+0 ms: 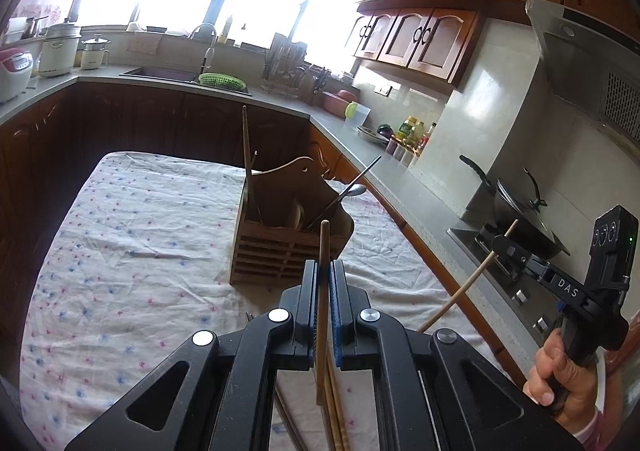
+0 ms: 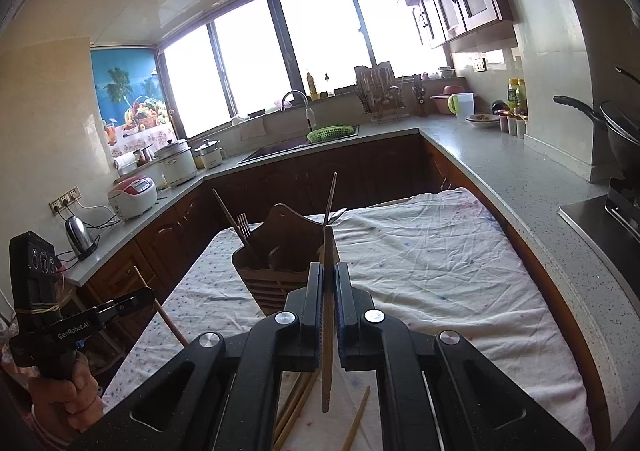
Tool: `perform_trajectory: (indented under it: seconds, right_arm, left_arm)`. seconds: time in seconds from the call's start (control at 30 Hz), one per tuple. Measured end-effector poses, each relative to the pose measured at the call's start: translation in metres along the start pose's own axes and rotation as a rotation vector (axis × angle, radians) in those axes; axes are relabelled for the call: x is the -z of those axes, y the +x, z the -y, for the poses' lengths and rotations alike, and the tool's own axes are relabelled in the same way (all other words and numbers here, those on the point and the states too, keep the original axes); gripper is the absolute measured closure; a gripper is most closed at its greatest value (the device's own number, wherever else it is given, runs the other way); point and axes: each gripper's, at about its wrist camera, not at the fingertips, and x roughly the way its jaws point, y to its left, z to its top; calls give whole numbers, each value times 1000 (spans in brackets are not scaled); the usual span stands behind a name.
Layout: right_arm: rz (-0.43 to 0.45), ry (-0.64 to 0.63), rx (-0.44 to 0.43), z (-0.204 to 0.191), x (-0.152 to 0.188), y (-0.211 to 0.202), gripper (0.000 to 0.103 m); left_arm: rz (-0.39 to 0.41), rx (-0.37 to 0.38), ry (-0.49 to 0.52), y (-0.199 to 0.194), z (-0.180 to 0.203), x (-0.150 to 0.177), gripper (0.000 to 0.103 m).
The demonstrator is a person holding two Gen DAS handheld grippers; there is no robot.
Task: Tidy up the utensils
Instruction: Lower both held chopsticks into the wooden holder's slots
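Left claw (image 1: 324, 271) clamped tight on 1 wooden chopstick (image 1: 323, 291), stick upright between the pads, tip poking up above the fingertips, lower end hanging down past the jaws. Right claw (image 2: 328, 273) likewise closed on its own wooden chopstick (image 2: 328, 331), ridged end dangling below, tip rising in front of the holder. Both raised above the table (image 1: 120, 219), draped in a white cloth with small pink and blue flecks.

Out ahead on that cloth: the wooden utensil holder (image 1: 280, 247), slatted front, curved back panel with a small hole. Inside, seen from the left wrist: a tall wooden stick (image 1: 247, 147) leaning up at the left side, a metal spoon (image 1: 352, 191) and a dark thin stick (image 1: 360, 175) slanting out to the right. From the right wrist: a fork (image 2: 242, 225) standing tines-up at the left end beside leaning chopsticks (image 2: 228, 213); which compartment each sits in, hard to tell.

Down on the cloth beneath the claws, more loose chopsticks (image 2: 296, 407) lying in a bundle, 1 more (image 2: 358, 419) lying apart to the right.

At the right edge of the left view, the right hand (image 1: 556, 375) wrapped around its handle. At the left edge of the right view, the left hand (image 2: 68, 395) gripping the other.
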Motion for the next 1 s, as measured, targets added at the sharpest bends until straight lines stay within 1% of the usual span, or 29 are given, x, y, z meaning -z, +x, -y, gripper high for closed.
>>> perform_trajectory:
  seconds: [0.27,0.5,0.7,0.93,1.0]
  right_arm:
    - [9,4,-14,-2,-4,2,98]
    - [34,24,-24,-1,-12,7,98]
    - [79,27,-37,-5,-34,17,98]
    - [175,27,-50,-15,-74,31,98]
    - [206,28,-51,-17,-85,37,98]
  left_arm:
    - [17,-7,-5,-1,-5,-8,99]
    - [58,-13,3,-2,-7,-22,99]
    - [121,-22,16,-1,-12,-46,99]
    - [230,-45,42,4,-16,-85,99]
    - [256,-52,33,11,-20,-94,99]
